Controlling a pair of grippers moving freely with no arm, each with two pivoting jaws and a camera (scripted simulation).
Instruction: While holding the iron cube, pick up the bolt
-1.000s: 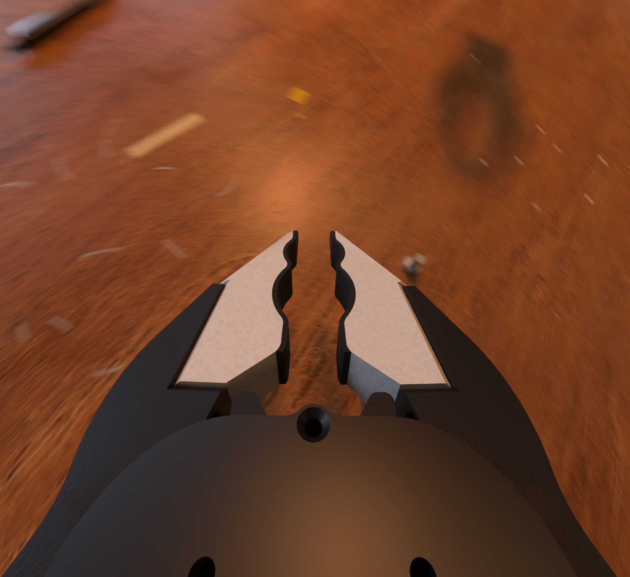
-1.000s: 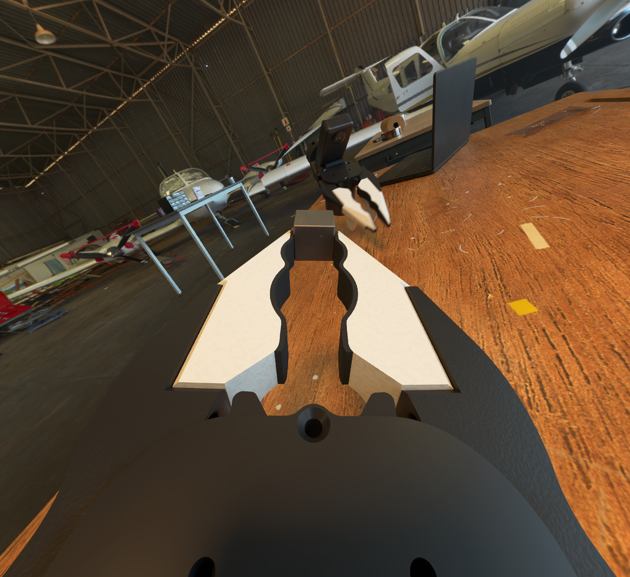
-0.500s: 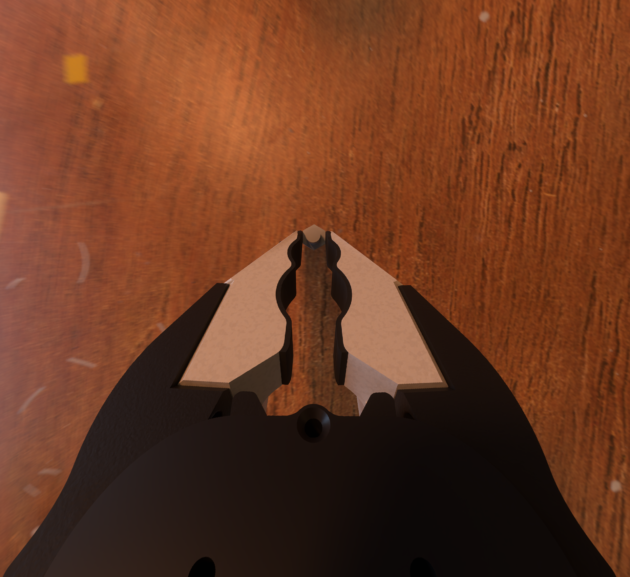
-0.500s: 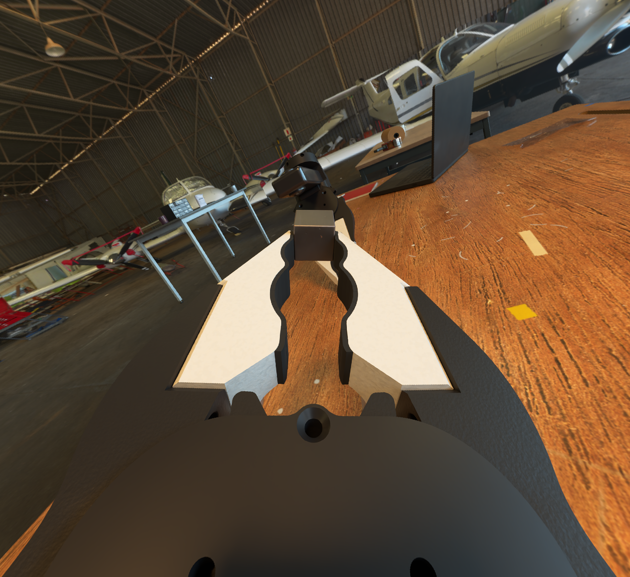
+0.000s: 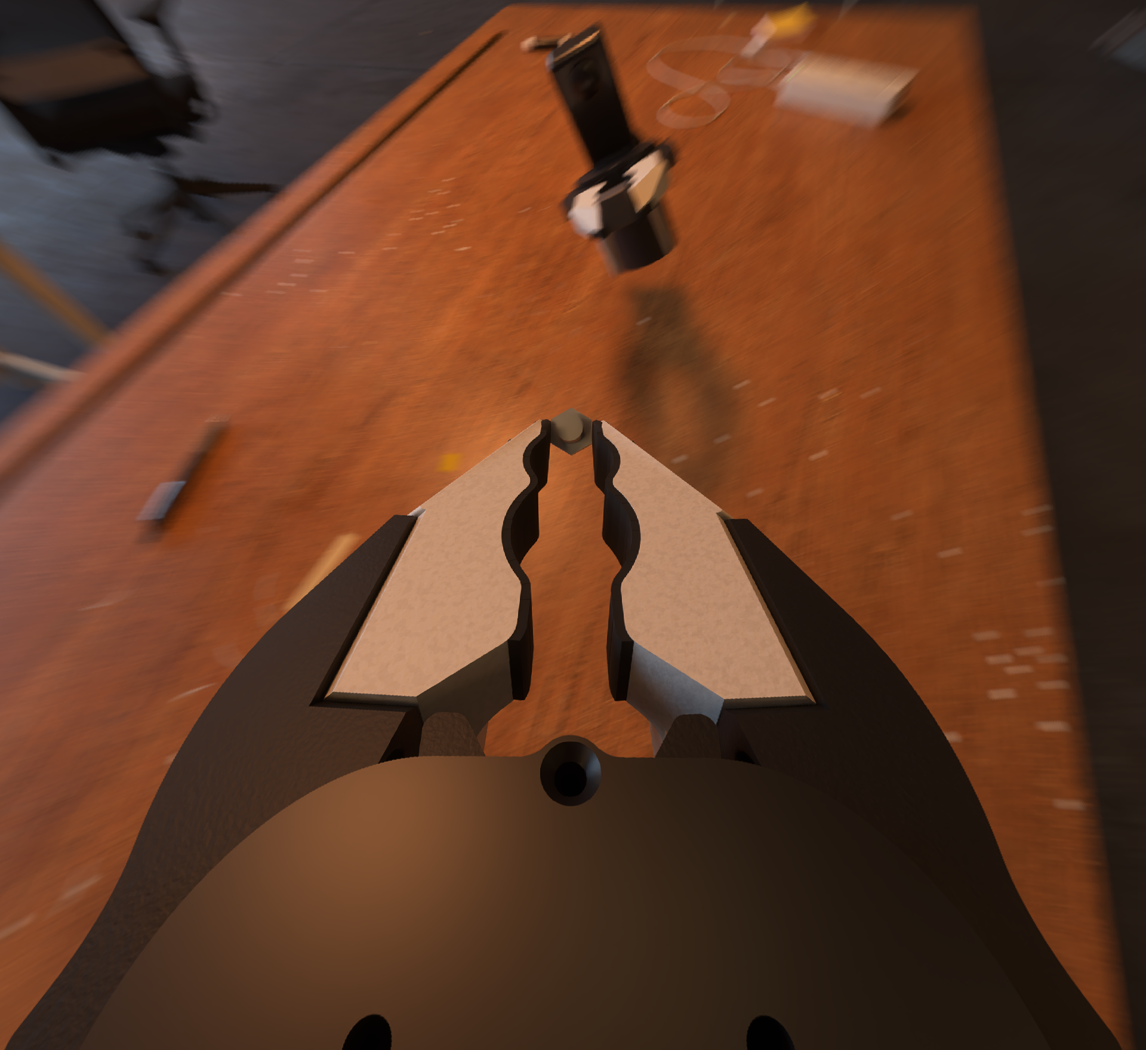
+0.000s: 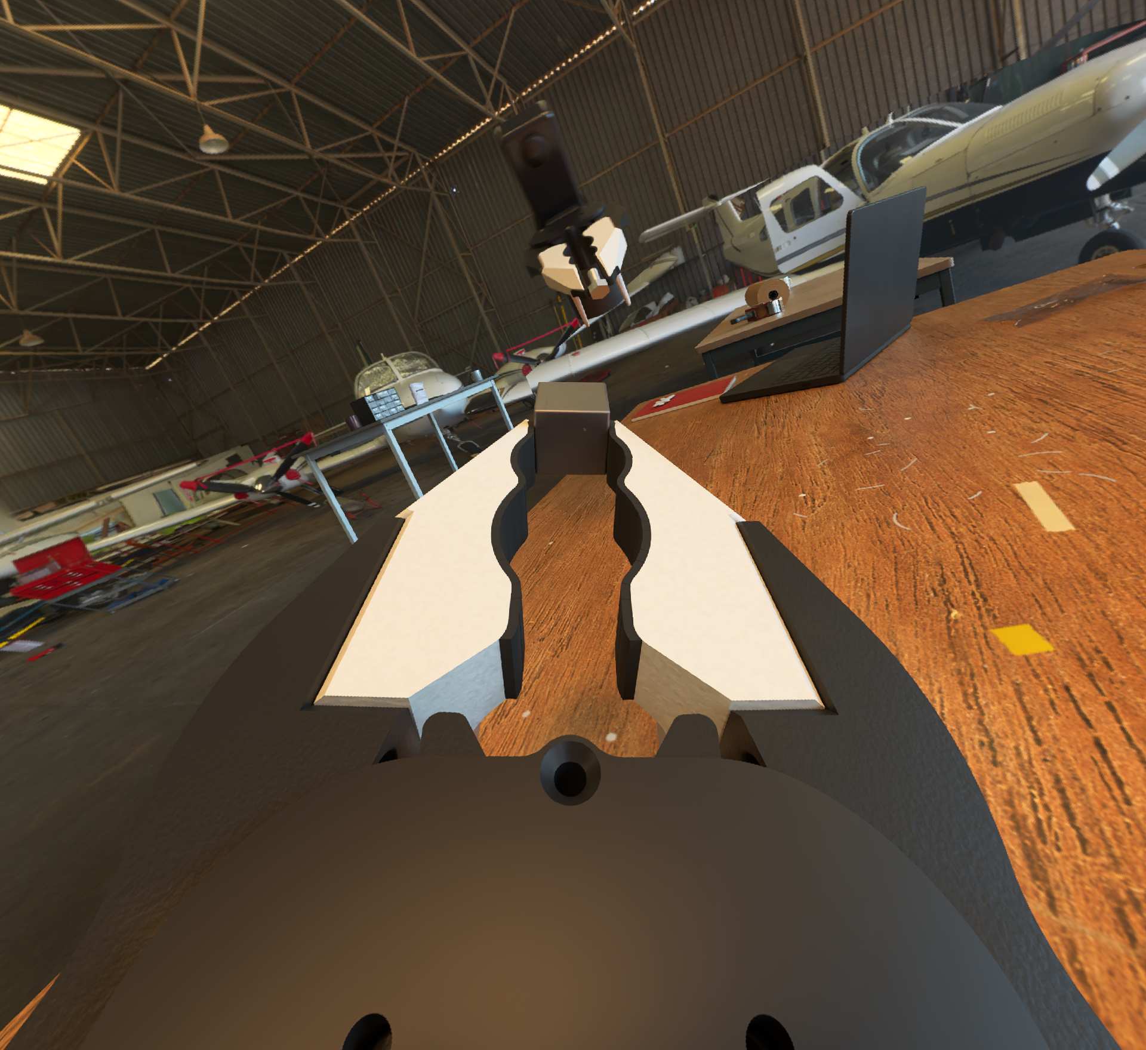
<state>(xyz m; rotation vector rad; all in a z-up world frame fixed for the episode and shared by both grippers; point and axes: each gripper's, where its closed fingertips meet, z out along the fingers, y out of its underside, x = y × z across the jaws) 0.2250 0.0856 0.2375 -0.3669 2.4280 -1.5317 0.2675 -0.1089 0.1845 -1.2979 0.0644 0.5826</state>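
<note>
My left gripper is shut on the grey hex-headed bolt, pinched at the fingertips and held well above the wooden table. My right gripper is shut on the dark iron cube, held at its tips over the table's left edge. The right wrist view shows the left gripper up in the air ahead, with the small silvery bolt between its fingers. The left wrist view shows the right gripper, blurred, hovering farther along the table.
On the table lie a dark flat bar, a white box, clear rings, a yellow tag and a beige strip. An open black laptop and a red card stand at the far end.
My left gripper came down, shut on the bolt and has lifted it high off the table, tilting up. My right gripper has kept hold of the cube, shifting only slightly.
</note>
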